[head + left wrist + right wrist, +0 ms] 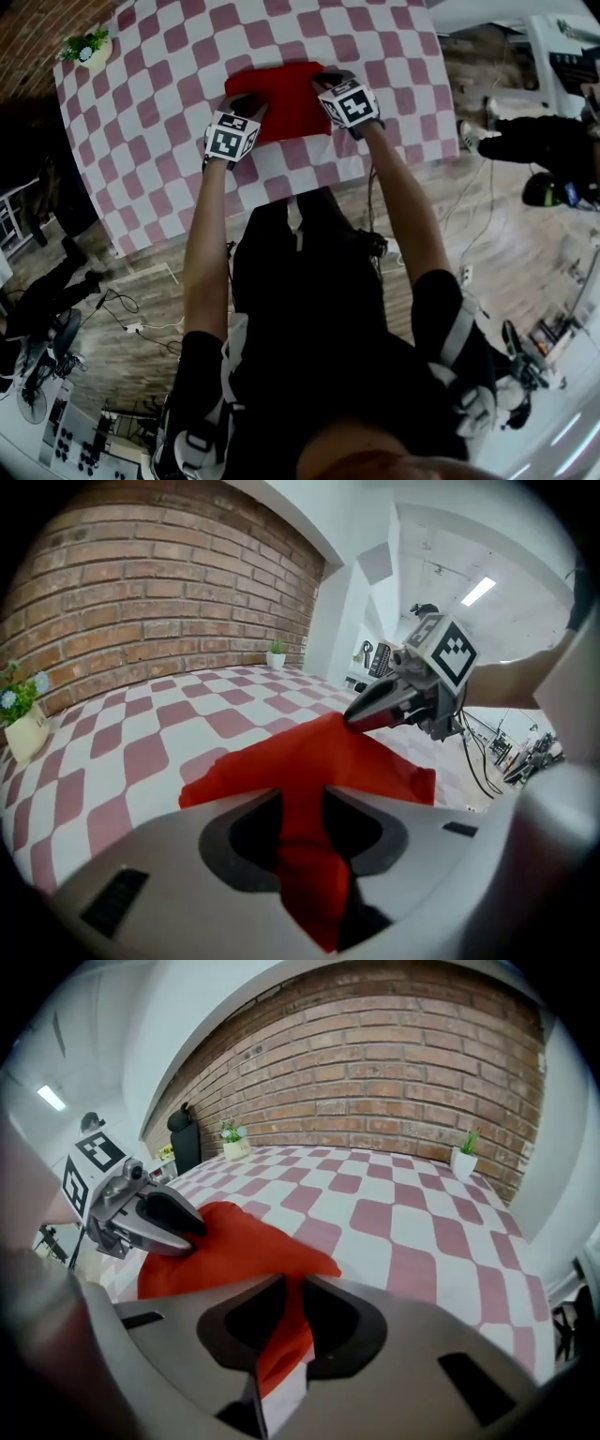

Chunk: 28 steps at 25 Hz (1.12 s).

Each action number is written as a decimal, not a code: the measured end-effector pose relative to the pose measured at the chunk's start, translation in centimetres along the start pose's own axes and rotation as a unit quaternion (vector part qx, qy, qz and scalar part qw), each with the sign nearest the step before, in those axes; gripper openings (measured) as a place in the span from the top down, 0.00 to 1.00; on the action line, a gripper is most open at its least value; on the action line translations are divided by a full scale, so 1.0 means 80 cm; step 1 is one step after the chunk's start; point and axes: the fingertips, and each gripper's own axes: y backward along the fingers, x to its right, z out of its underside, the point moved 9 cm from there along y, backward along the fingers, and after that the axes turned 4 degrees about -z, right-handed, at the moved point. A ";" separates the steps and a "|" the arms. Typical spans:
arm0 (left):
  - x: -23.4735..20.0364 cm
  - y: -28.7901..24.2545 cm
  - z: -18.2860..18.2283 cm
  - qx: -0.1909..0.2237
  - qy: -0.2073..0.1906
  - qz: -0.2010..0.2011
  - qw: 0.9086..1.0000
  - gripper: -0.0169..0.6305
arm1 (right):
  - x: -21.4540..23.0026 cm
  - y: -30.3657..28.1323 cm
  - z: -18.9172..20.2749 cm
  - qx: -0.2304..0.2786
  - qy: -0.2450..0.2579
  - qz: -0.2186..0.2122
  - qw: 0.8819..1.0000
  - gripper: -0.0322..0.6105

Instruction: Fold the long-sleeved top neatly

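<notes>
The red long-sleeved top (286,98) lies folded into a compact shape on the red-and-white checkered table (169,84). My left gripper (246,101) holds its near left corner. In the left gripper view the red cloth (314,752) runs up between the jaws of my left gripper (302,803), pinched there. My right gripper (328,80) is at the near right corner, and in its own view my right gripper (286,1293) is shut on a fold of the top (234,1241). Each gripper shows in the other's view, with its tips on the cloth.
A small potted plant (89,47) stands at the table's far left corner, and two more pots (461,1157) stand along the brick wall. The table's near edge is just below the grippers. Cables (131,323) lie on the wooden floor, and a person's legs (534,141) are at right.
</notes>
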 end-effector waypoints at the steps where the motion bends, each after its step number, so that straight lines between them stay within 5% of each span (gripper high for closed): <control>1: 0.002 0.006 -0.002 0.007 -0.002 0.001 1.000 0.77 | -0.003 0.007 -0.002 0.007 -0.001 0.002 1.000 0.85; 7: 0.006 0.077 -0.024 0.061 -0.014 -0.019 0.998 0.85 | -0.025 0.082 -0.024 0.107 -0.072 -0.003 0.992 0.86; 13: 0.026 0.184 -0.062 0.161 0.019 -0.094 0.982 0.95 | -0.065 0.188 -0.045 0.231 -0.164 0.020 0.959 0.92; 21: 0.071 0.309 -0.133 0.284 0.010 -0.164 0.945 0.96 | -0.138 0.301 -0.079 0.323 -0.076 0.091 0.939 0.94; 26: 0.119 0.372 -0.137 0.358 0.032 -0.184 0.915 0.96 | -0.184 0.358 -0.078 0.357 -0.025 0.115 0.927 0.94; 28: 0.134 0.377 -0.130 0.373 0.046 -0.177 0.910 0.96 | -0.200 0.372 -0.071 0.368 -0.023 0.117 0.922 0.94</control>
